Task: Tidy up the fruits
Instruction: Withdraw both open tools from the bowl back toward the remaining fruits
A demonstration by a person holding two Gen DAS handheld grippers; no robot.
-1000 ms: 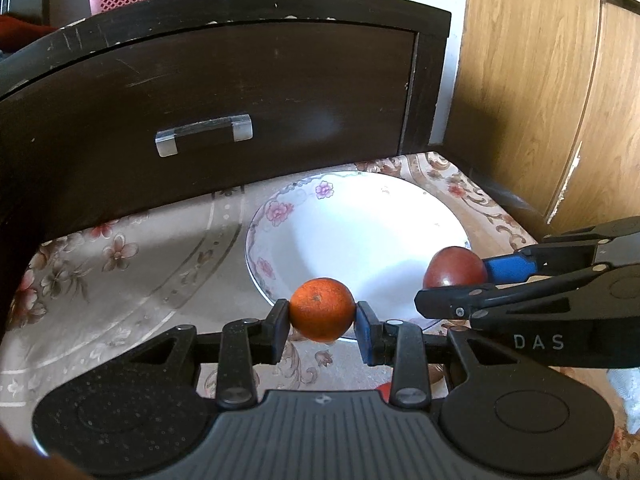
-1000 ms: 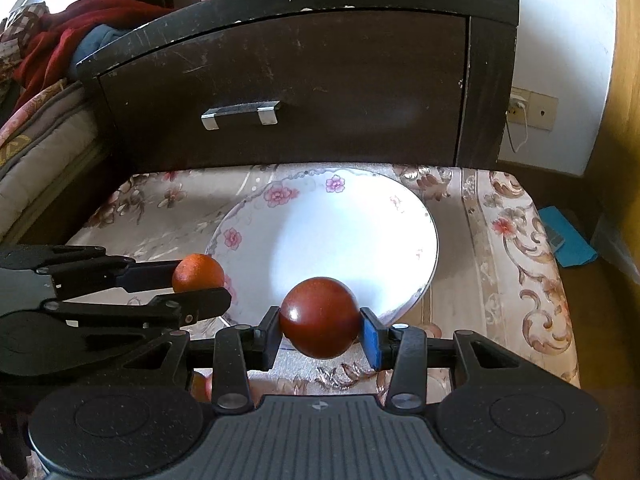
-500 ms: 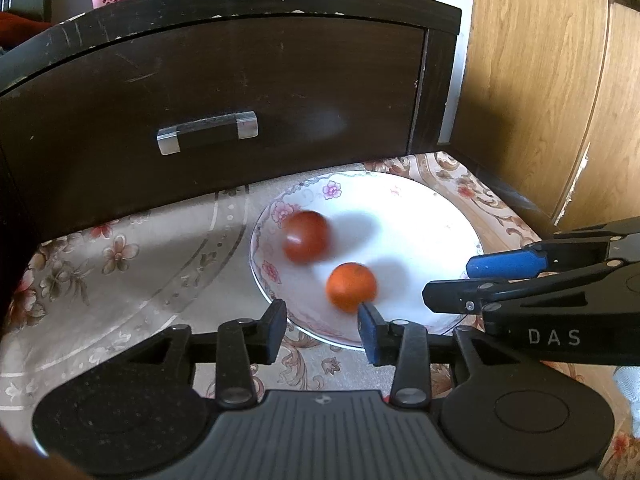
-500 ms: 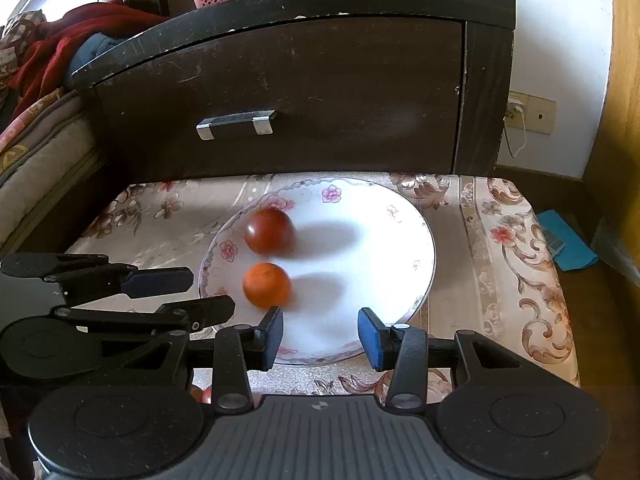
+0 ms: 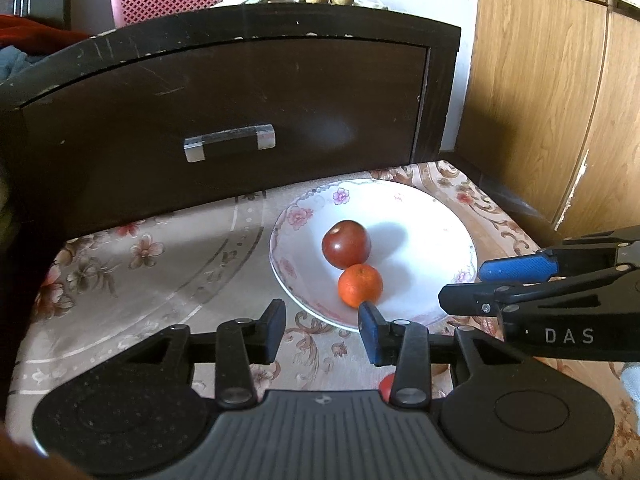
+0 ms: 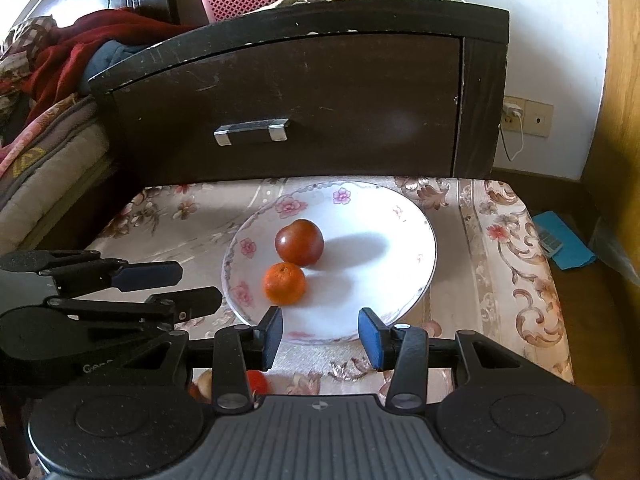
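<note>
Left wrist view: my left gripper (image 5: 322, 326) hangs wide and empty at the near rim of the plate (image 5: 436, 216), where the plum (image 5: 346, 244) and orange (image 5: 360, 285) lie touching, left of centre; the right gripper (image 5: 482, 286) enters side-on from the right, also parted and holding nothing. A sliver of red fruit (image 5: 386, 386) shows under my left finger, mostly hidden, so I cannot name it. Right wrist view: my right gripper (image 6: 320, 334) is spread wide over the plate's (image 6: 400, 216) near edge, the left gripper (image 6: 196, 286) beside it, jaws apart. The plum (image 6: 299, 242) and orange (image 6: 284, 283) are in the plate. Low down, behind the left finger, more fruits (image 6: 256, 384) peek out on the cloth (image 6: 500, 248), cut off. I judge the drop done; next I must reach back for those.
</note>
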